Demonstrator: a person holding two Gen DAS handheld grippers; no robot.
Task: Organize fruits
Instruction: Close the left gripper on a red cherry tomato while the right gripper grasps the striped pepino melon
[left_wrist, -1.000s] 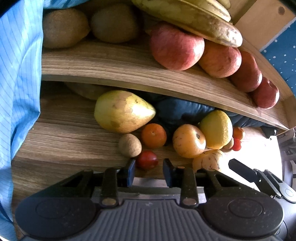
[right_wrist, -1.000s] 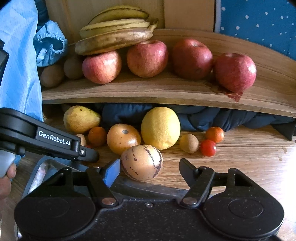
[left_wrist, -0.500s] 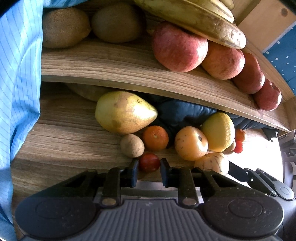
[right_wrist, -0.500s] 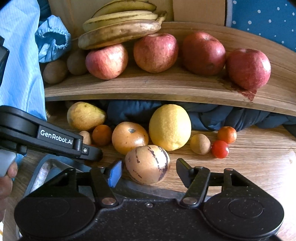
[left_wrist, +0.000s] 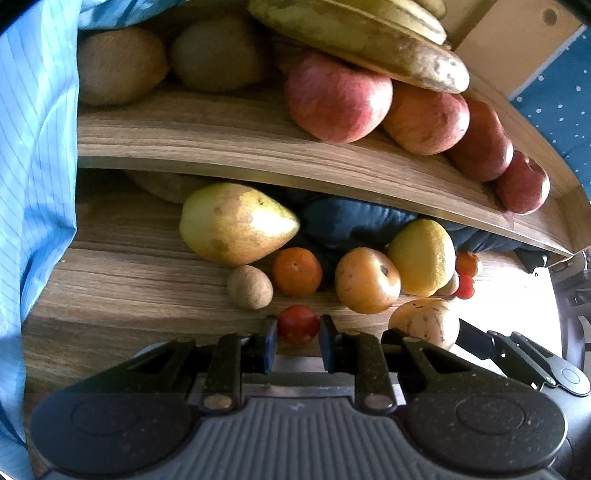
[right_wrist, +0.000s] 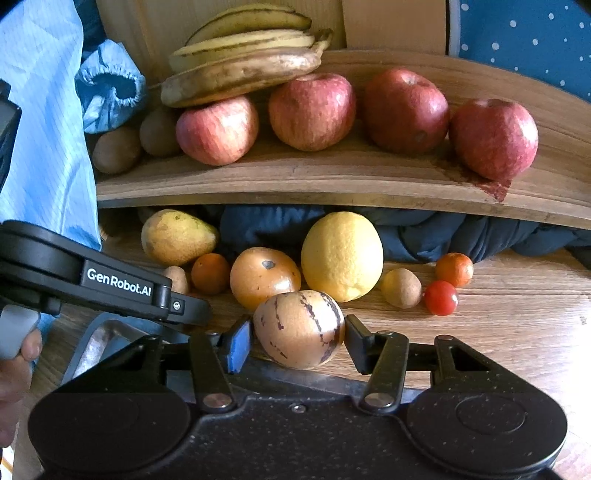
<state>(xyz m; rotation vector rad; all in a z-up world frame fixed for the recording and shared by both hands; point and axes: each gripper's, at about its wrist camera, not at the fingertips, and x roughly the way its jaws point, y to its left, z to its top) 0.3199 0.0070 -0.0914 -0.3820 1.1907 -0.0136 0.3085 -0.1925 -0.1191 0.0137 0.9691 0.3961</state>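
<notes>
A small red cherry tomato (left_wrist: 297, 322) lies on the wooden table, and my left gripper (left_wrist: 297, 332) is shut on it, one pad on each side. In the right wrist view a pale, purple-striped melon (right_wrist: 299, 326) sits between the fingers of my right gripper (right_wrist: 298, 330). Its jaws are closing, and both pads touch the melon's sides. The same melon (left_wrist: 424, 321) shows at the right of the left wrist view. The left gripper's black body (right_wrist: 118, 284) crosses the right wrist view at the left; its fingertips are hidden there.
A curved wooden shelf (right_wrist: 332, 177) holds several apples (right_wrist: 312, 110), bananas (right_wrist: 240, 62) and kiwis (right_wrist: 116, 149). Below lie a pear (right_wrist: 177, 236), a lemon (right_wrist: 341, 254), an orange-yellow fruit (right_wrist: 264, 277), small oranges, another cherry tomato (right_wrist: 441, 297) and dark blue cloth (right_wrist: 424, 232). A blue sleeve (left_wrist: 37, 147) fills the left.
The left jaws have shut onto the cherry tomato. The right jaws have narrowed from wide apart until they meet the striped melon. Neither hand has shifted.
</notes>
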